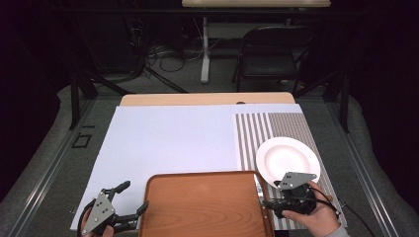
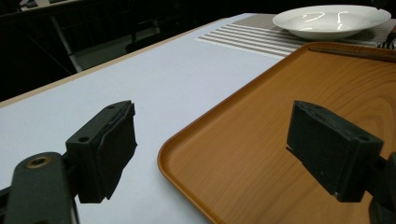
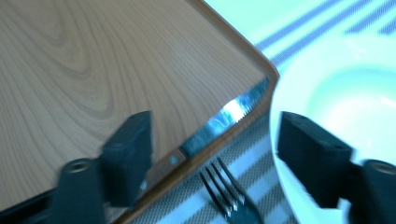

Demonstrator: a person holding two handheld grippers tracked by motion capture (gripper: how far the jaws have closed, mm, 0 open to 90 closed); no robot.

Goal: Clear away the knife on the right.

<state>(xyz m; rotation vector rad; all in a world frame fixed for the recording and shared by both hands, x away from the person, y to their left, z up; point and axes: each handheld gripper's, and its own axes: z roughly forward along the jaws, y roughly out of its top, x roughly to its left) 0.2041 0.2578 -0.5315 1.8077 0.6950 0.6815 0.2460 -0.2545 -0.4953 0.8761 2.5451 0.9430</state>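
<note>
Step in hand, as I judge it: laying cutlery by the plate; the fork lies on the striped mat, the knife in the tray against its rim. Bring the right gripper low and square over the knife handle. Its jaws stand apart, holding nothing; the left gripper also stands wide and empty over the tray's corner.

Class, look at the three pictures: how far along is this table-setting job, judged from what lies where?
Done: the white plate sits on the striped mat, and a fork lies on the mat between tray and plate. In hand: the right gripper, jaws open, hovers over a knife lying along the wooden tray's right edge. Left: probably moving the knife to the mat. The left gripper is open, holding nothing.
</note>
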